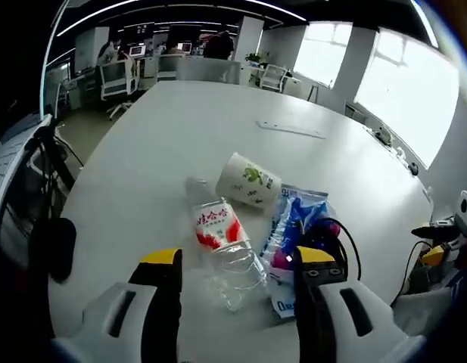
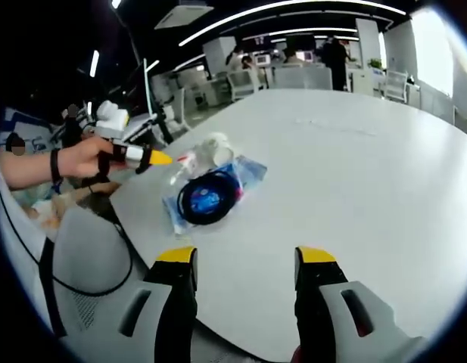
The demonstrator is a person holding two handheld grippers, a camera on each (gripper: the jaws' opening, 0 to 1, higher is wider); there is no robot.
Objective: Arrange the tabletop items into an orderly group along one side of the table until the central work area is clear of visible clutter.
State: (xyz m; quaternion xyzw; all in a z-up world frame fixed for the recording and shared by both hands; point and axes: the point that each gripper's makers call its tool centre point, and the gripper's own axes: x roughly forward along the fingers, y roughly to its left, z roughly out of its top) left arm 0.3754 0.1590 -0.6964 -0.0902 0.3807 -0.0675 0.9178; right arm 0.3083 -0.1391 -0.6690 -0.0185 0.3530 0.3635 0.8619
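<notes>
— Where's the plastic bottle (image 1: 222,246)?
— Lying between the left gripper's (image 1: 237,265) spread, empty jaws, on the surface (image 1: 165,144).
— Advice?
— Clamp the labelled middle squarely; it's slippery. Right gripper (image 2: 244,261) hangs unclenched, well back.

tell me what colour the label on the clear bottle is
Red and white label on the bottle, clearest in the left gripper view.

We are seeing office chairs (image 1: 116,79) standing at eleven o'clock beyond the white counter (image 1: 180,136), with desks and monitors (image 1: 137,51) behind them. Bright windows (image 1: 403,98) are glowing at two o'clock, and a person (image 2: 335,53) is standing at one o'clock in the right gripper view.
</notes>
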